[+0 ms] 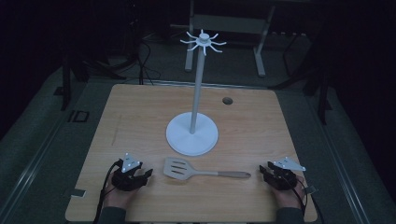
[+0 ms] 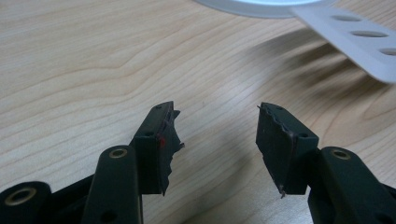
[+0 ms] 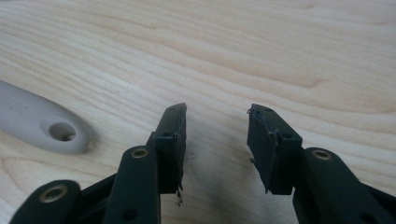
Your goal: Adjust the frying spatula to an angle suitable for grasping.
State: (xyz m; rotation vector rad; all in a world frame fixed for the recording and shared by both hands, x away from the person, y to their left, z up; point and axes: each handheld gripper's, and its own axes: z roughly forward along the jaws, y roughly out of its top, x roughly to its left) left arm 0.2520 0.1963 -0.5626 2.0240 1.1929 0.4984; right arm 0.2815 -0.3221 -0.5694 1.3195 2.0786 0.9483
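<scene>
The slotted spatula lies flat on the worktop between the left gripper and right gripper, both wide and empty. It looks light, stiff and smooth; best gripped mid-handle, near the hanging hole.

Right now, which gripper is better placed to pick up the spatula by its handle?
The right gripper, probably. The spatula lies with its handle end pointing toward it, and the handle's hanging hole sits just beside its open jaws. The left gripper, also open, faces the slotted blade instead.
</scene>
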